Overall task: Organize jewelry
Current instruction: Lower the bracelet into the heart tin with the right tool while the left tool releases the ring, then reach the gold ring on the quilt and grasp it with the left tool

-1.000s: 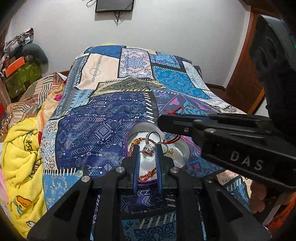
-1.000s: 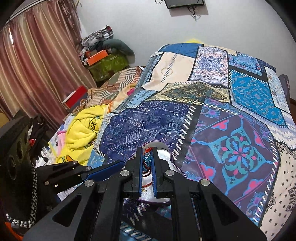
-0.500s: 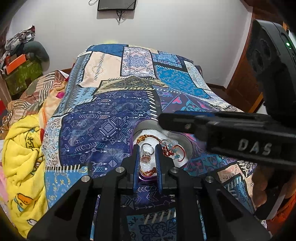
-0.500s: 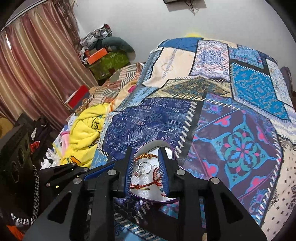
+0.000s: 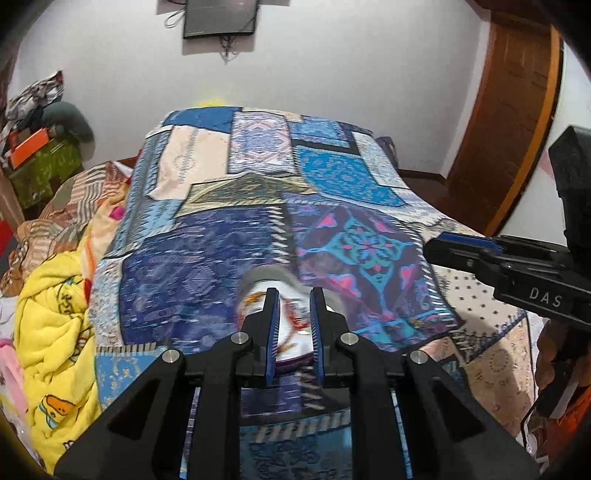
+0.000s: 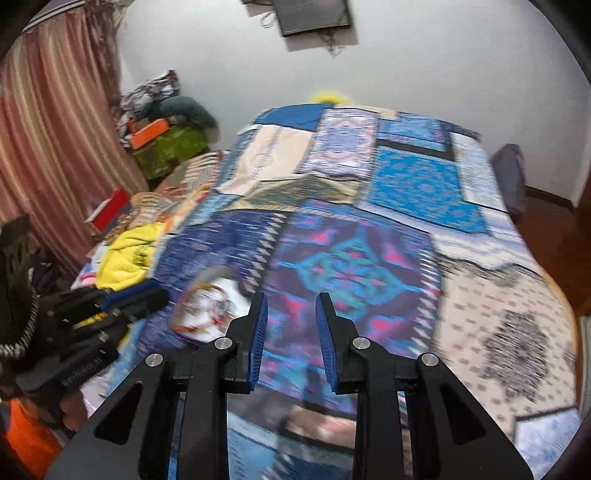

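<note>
Where the patchwork bedspread (image 5: 236, 251) covers the bed, a round white dish (image 5: 295, 332) of jewelry (image 5: 293, 321) lies on its blue-patterned part near the near edge, blurred in both views. The left gripper (image 5: 294, 325) hangs over the dish with its blue-padded fingers (image 5: 272, 328) a narrow gap apart; the dish shows through the gap, and whether the pads touch or hold anything in it cannot be told through the blur. The right gripper (image 6: 291, 339) stands off to the right of the dish, over the purple and teal patch; its jaws have just been opening and now stand parted with only bedspread seen between them. From the left wrist view the right gripper's body enters at the right edge and bears the white letters "DAS" (image 5: 546, 297). No other writing can be read. A yellow blanket (image 5: 55, 332) lies bunched along the bedspread's left edge, and a dark flat screen (image 5: 219, 16) hangs on the white wall beyond the far edge.
</note>
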Available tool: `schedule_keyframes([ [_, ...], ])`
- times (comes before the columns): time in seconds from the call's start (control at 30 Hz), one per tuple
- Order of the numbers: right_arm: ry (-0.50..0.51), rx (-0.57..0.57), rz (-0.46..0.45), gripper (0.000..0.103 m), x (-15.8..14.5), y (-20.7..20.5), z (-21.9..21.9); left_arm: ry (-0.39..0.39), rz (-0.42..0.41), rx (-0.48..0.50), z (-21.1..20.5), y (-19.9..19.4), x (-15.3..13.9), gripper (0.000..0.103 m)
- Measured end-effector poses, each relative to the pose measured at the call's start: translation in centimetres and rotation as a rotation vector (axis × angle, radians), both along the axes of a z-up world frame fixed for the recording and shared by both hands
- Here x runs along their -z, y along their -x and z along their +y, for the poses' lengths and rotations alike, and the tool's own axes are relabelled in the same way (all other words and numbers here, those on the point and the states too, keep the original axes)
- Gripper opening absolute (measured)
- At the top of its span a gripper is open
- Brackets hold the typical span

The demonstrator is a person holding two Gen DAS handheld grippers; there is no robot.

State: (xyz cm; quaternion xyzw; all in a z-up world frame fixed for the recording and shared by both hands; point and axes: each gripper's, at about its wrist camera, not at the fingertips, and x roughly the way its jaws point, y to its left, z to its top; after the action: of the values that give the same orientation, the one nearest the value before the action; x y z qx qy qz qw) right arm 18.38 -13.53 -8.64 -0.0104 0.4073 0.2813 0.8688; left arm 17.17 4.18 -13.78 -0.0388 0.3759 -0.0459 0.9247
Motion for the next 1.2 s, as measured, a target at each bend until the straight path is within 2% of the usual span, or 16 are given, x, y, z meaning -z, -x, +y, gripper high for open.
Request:
schedule_keyframes([
  [0.1,0.011,0.043,0.012,0.024,0.2,0.2,-2.6,0.003,0.005,0.044,-2.1,-0.4,0.0,0.016],
  [0.2,0.037,0.090,0.024,0.024,0.9,0.5,-4.9,0.002,0.023,0.086,-4.3,-1.0,0.6,0.023],
  [0.43,0.055,0.139,0.061,0.024,2.5,1.5,-8.3,-0.022,0.109,0.188,-9.2,-2.5,3.4,0.023],
  [0.73,0.045,0.142,0.106,0.024,4.6,1.6,-9.6,-0.030,0.218,0.257,-12.4,-4.5,7.2,0.023],
  [1.03,0.015,0.126,0.135,0.024,5.6,1.2,-10.0,-0.092,0.254,0.310,-14.8,-5.8,9.3,0.023],
  [1.2,0.014,0.113,0.139,0.024,5.8,1.2,-9.8,-0.111,0.239,0.321,-15.4,-6.4,9.6,0.023],
])
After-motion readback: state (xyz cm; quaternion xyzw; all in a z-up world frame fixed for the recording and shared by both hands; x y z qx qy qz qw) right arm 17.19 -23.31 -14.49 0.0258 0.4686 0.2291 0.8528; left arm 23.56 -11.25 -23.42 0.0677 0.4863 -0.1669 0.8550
